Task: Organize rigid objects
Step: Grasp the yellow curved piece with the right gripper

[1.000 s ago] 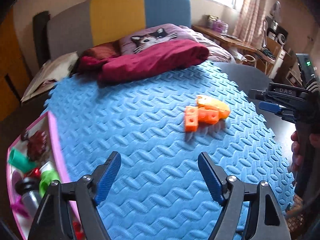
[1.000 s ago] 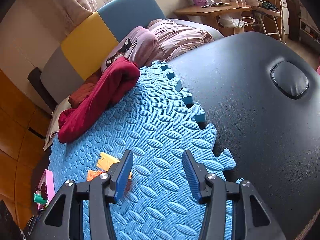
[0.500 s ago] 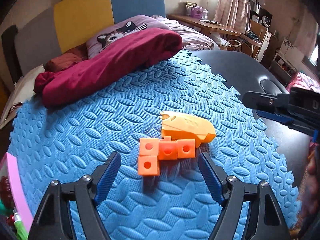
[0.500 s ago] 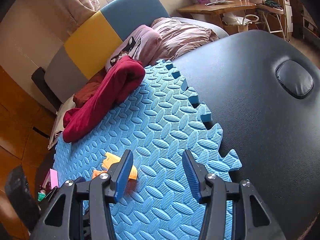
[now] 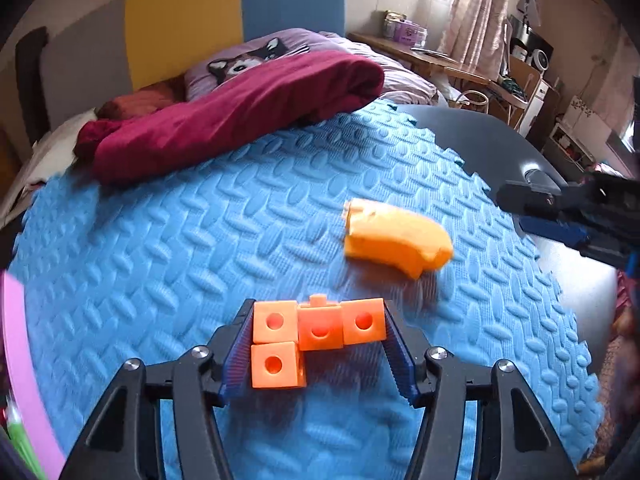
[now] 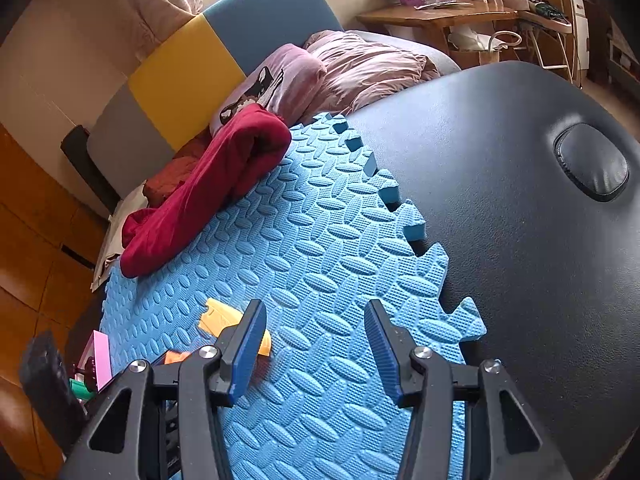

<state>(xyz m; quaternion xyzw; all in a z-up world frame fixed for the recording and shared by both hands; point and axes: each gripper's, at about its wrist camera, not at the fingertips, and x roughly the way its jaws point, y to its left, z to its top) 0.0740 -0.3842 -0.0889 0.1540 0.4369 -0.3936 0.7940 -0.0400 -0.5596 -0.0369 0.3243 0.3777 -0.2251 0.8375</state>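
Observation:
An orange piece of linked cubes (image 5: 308, 336) lies on the blue foam mat (image 5: 200, 240). My left gripper (image 5: 316, 332) stands around it, its blue fingers (image 5: 236, 356) touching both ends of the piece. A yellow-orange curved block (image 5: 394, 238) lies just beyond, to the right; it also shows in the right wrist view (image 6: 224, 320), partly behind my left finger. My right gripper (image 6: 316, 344) is open and empty above the mat's right edge; it shows at the right in the left wrist view (image 5: 568, 208).
A pink bin (image 5: 20, 360) with several toys stands at the mat's left edge, also in the right wrist view (image 6: 98, 356). A dark red blanket (image 5: 232, 116) lies along the mat's far side. The black padded table (image 6: 520, 200) extends to the right.
My left gripper has moved forward onto the orange cube piece and its fingers have closed in on it. My right gripper has stayed open and shifted slightly.

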